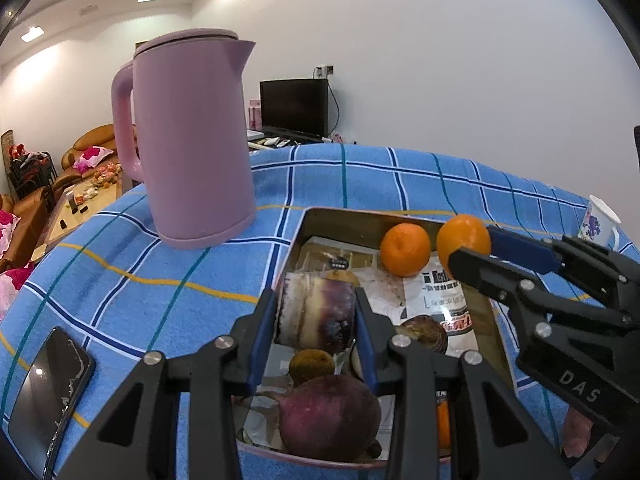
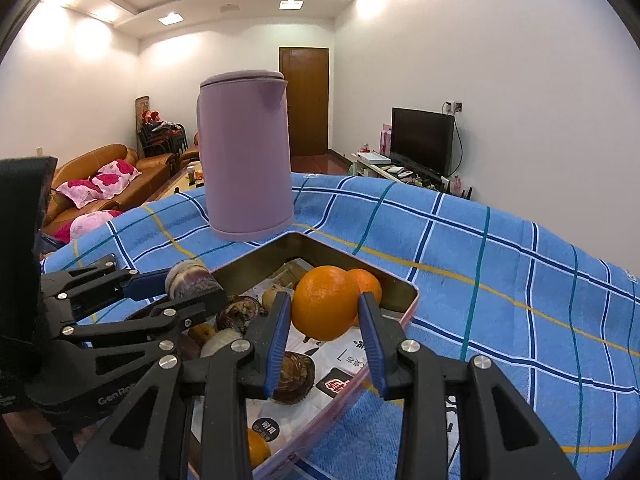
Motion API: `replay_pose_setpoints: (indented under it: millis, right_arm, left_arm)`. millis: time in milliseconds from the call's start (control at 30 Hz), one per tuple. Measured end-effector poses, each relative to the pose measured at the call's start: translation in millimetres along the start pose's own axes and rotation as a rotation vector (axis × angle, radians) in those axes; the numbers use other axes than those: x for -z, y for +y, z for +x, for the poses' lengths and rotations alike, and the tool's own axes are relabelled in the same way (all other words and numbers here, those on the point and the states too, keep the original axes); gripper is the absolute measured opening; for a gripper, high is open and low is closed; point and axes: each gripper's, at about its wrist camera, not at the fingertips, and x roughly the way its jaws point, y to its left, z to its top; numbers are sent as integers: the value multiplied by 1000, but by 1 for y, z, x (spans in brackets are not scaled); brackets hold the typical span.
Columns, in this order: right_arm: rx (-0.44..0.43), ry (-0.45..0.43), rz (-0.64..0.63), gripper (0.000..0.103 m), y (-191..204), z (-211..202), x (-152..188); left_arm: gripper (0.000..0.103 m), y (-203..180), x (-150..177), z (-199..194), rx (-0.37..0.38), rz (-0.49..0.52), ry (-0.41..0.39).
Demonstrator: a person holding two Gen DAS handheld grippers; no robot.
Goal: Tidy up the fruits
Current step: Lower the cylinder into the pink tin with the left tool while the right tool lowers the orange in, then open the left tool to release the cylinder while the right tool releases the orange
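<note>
A metal tin (image 1: 494, 322) lined with printed paper sits on the blue checked tablecloth and holds several fruits. My left gripper (image 1: 316, 310) is shut on a purple sugarcane piece (image 1: 318, 314) and holds it above the tin; it also shows in the right wrist view (image 2: 192, 278). My right gripper (image 2: 326, 304) is shut on an orange (image 2: 326, 304) above the tin's far end, seen in the left wrist view too (image 1: 464, 236). A second orange (image 1: 405, 249) lies in the tin's far corner. A purple round fruit (image 1: 330, 416) and brown shell-like pieces (image 1: 426, 334) lie in the near part.
A tall pink kettle (image 1: 188, 140) stands on the cloth just left of the tin. A black phone (image 1: 48, 396) lies at the left near edge. A white paper cup (image 1: 600, 222) stands far right. Sofas and a TV are beyond the table.
</note>
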Motion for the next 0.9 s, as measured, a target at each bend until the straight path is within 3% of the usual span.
replay_pose_setpoints:
  millis: [533, 767, 900]
  right_arm:
    - [-33, 71, -2, 37, -1, 18, 5]
    - [-41, 78, -27, 38, 4, 17, 6]
    - [-28, 77, -9, 47, 0, 15, 7]
  left_arm:
    - [39, -6, -1, 13, -15, 19, 57]
    - [42, -8, 1, 9, -33, 33, 41]
    - [45, -7, 1, 6, -34, 28, 29]
